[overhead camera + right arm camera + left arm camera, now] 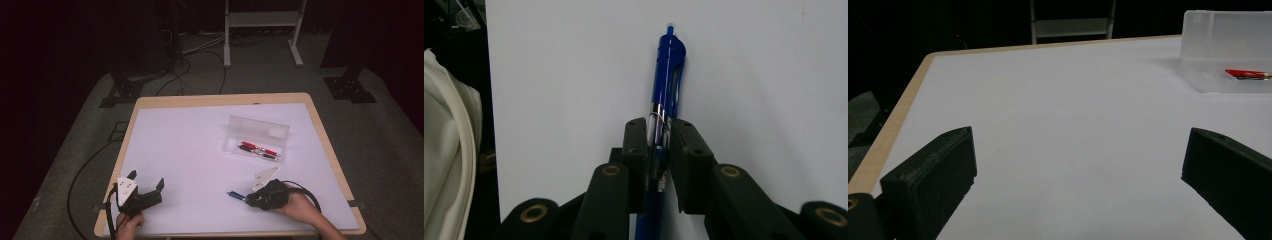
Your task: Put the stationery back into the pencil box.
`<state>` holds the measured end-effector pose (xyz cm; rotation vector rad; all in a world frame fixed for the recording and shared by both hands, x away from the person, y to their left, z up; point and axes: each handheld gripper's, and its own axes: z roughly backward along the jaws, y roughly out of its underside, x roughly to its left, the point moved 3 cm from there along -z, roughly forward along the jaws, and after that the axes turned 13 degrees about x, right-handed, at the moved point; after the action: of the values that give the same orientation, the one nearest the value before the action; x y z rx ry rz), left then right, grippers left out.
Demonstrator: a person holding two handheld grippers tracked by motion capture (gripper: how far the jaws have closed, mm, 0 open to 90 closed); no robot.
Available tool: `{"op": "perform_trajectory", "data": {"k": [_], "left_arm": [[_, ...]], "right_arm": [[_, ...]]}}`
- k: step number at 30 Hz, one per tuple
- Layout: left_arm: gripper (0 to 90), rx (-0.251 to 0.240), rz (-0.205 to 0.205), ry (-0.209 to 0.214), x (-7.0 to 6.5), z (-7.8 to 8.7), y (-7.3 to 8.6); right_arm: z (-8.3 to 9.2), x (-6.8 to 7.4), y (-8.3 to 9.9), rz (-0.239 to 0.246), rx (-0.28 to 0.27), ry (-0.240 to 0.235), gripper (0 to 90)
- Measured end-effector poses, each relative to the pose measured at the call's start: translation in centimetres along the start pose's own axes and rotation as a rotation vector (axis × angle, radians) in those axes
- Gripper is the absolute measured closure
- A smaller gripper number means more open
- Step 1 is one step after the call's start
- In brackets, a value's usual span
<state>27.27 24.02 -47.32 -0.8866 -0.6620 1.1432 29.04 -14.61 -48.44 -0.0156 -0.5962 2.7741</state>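
Your wooden-edged counter with the white top point(200, 150) carries a clear plastic pen case with its lid up point(257, 137) on the far right, with red and black pens point(260, 149) in its tray. Your left claw point(147, 186) rests near the front left corner, jaws spread wide and empty. Your right claw point(248, 199) is clamped on the blue plastic click pen point(667, 75), gripping its barrel just below the clip. The pen's long axis runs straight out along the jaws, pointing left across the counter. The case lies beyond and slightly right of that claw, nearer your right hand point(300, 207), so I judge you'd need to swing the pen round towards it
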Motion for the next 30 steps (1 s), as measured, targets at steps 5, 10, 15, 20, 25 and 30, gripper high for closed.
{"op": "perform_trajectory", "data": {"k": [5, 10, 15, 20, 25, 30], "left_arm": [[0.4, 0.000, 0.000, 0.000, 0.0, 0.0, 0.0], [0.4, 0.000, 0.001, 0.000, 0.0, 0.0, 0.0], [0.4, 0.001, 0.000, 0.000, 0.0, 0.0, 0.0], [0.4, 0.001, 0.000, 0.000, 0.0, 0.0, 0.0], [0.4, 0.001, 0.001, 0.000, 0.0, 0.0, 0.0], [0.4, 0.001, 0.001, 0.002, 0.0, 0.0, 0.0]], "right_arm": [[0.0, 0.1, -0.1, -0.002, 0.000, -0.004, 78.2], [0.3, 0.0, -0.1, 0.001, -0.004, -0.010, 78.2], [1.1, -0.6, 0.0, -0.004, -0.024, -0.002, 78.2], [2.0, -1.4, 0.0, -0.027, -0.057, -0.013, 78.2], [2.8, -2.5, -0.1, -0.027, -0.062, 0.011, 78.2], [3.7, -3.8, -0.4, -0.043, -0.074, 0.018, 78.2]]}}
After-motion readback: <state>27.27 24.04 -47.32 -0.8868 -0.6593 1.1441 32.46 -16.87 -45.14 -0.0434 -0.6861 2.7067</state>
